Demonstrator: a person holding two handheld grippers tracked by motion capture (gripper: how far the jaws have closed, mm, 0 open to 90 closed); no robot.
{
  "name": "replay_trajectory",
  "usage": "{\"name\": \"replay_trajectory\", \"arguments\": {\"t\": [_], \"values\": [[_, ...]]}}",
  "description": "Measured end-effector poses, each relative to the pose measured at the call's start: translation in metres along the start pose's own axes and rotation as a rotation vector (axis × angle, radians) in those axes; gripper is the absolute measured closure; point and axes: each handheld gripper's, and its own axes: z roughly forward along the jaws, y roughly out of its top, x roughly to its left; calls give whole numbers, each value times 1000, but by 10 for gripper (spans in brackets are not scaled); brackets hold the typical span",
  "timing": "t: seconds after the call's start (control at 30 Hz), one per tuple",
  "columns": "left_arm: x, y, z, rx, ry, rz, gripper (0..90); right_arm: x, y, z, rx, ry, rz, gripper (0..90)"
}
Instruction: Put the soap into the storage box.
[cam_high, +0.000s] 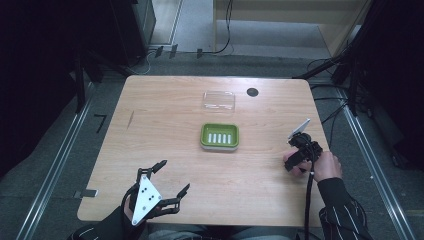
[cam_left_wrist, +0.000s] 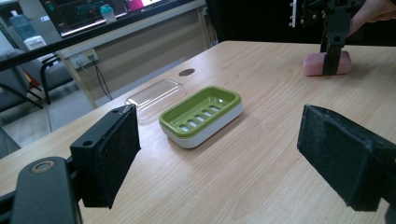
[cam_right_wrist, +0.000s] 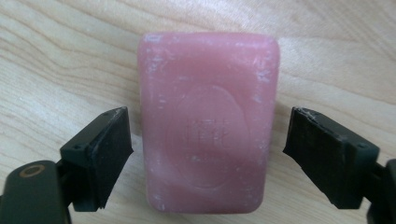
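Right gripper view: pink soap (cam_right_wrist: 208, 135), stamp unreadable, between right gripper's (cam_right_wrist: 208, 158) parted jaws; left gripper's (cam_left_wrist: 219, 161) likewise spread.

Even overhead light on table (cam_high: 165, 100) in high view; surroundings fall to near black at left and right edges. Shadows soft, short. Faint sheen on clear lid (cam_high: 218, 100). Left gripper view: dish (cam_left_wrist: 201, 114) fairly sharp, near pads (cam_left_wrist: 116, 154) slightly soft, bright screen glare at upper left. Right gripper view: soap (cam_right_wrist: 208, 121) lit flat, mildly soft, dull highlights on scuffed surface; wood grain sharp; slight shadow under soap's edges.
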Motion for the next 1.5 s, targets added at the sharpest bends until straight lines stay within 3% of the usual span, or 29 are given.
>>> {"name": "replay_trajectory", "arguments": {"t": [0.6, 1.5], "values": [[0, 0, 0, 0, 1, -1, 136, 2, 2, 0, -11, 8, -20, 364], [0, 0, 0, -1, 0, 0, 136, 0, 0, -4, -1, 3, -45, 389]]}}
